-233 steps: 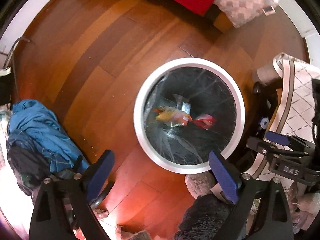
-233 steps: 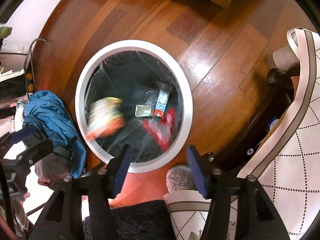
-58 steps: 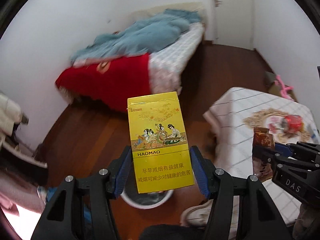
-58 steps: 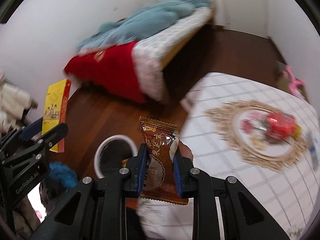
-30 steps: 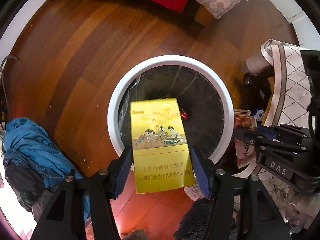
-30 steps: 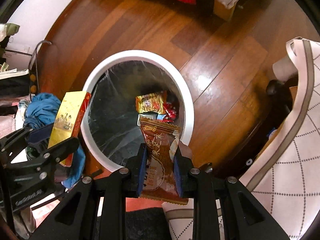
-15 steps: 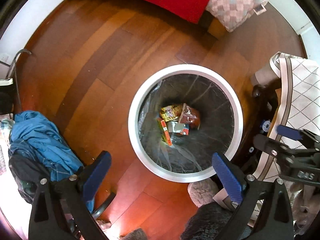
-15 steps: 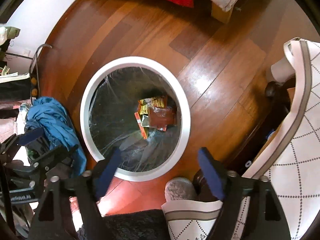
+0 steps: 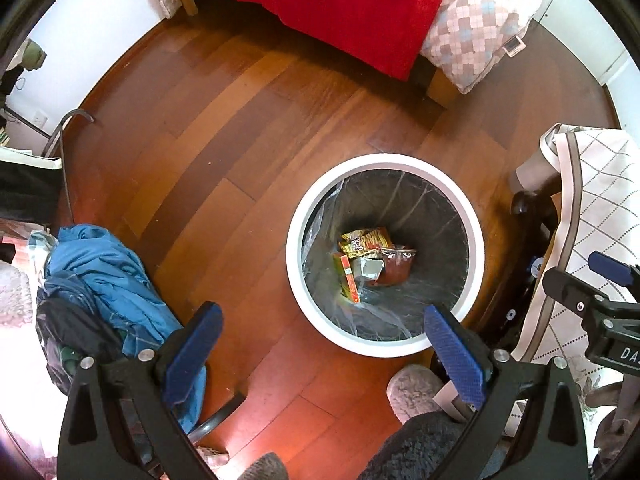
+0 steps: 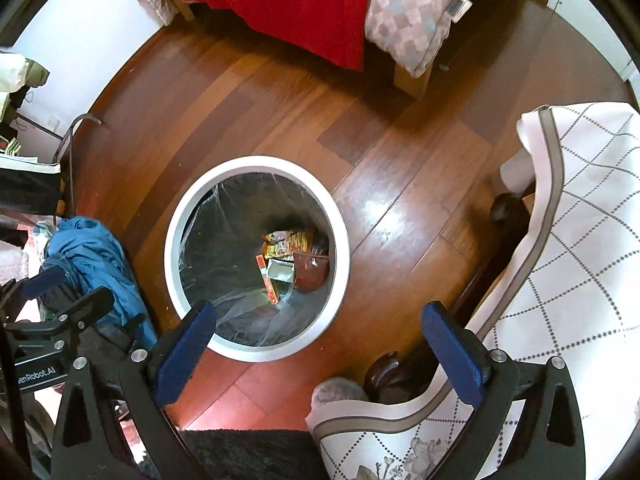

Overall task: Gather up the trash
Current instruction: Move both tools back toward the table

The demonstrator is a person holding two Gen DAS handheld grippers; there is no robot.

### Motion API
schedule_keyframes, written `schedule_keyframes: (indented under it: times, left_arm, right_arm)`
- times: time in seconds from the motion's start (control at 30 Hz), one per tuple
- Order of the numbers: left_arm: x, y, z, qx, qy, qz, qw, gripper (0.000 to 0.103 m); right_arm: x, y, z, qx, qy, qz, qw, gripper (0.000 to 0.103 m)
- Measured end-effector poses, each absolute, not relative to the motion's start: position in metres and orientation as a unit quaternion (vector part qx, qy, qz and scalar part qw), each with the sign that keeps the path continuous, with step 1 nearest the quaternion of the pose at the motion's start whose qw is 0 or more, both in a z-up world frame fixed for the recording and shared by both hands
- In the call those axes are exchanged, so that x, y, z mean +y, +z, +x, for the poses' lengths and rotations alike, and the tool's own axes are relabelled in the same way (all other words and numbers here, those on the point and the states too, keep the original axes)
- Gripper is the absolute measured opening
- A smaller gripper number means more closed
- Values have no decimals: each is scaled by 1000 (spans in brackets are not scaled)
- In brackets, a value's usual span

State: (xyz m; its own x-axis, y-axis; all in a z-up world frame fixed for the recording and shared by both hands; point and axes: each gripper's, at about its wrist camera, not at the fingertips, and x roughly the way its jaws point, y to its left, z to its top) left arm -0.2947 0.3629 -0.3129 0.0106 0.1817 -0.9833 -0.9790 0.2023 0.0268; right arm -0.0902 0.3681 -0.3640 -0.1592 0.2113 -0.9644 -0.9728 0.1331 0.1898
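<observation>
Below both grippers, on the wooden floor [image 9: 248, 184], stands the white-rimmed bin [image 9: 294, 216], and the dropped trash lies at its bottom. From the left: the left gripper [image 9: 324, 338] points straight down, its jaws spread to their widest with nothing between them; the bin's mouth lies just ahead of and slightly right of its fingertips. Inside, the yellow carton [image 9: 347, 280] rests on edge with its long axis running toward this gripper, beside the orange snack bag [image 9: 364, 242] and the brown wrapper [image 9: 396, 266]. Further right, the right gripper [image 10: 318, 336], whose jaws have just been opening, also stands wide and empty, tilted steeply downward, with the bin ahead and to its left. Both hands sit about equally near the bin; the cloth-covered table [image 10: 580, 216] lies nearer the right one, a likely source of further trash.
</observation>
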Motion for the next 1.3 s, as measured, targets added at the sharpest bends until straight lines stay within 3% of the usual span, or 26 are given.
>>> schedule_keyframes:
  times: [0.4, 0.87, 1.07, 1.3]
  left_arm:
    - [321, -240, -293, 454, 519, -358, 630, 103]
    - [248, -147, -271, 403, 553, -283, 672, 103]
    - [219, -122, -222, 382, 569, -247, 685, 103]
    - [203, -148, -90, 413, 495, -244, 724, 103]
  right_arm:
    - [328, -302, -84, 491, 571, -326, 571, 103]
    - [239, -189, -58, 456, 618, -224, 600, 103]
    - [183, -161, -20, 475, 628, -155, 597, 103]
    - [106, -168, 85, 508, 558, -118, 645, 103]
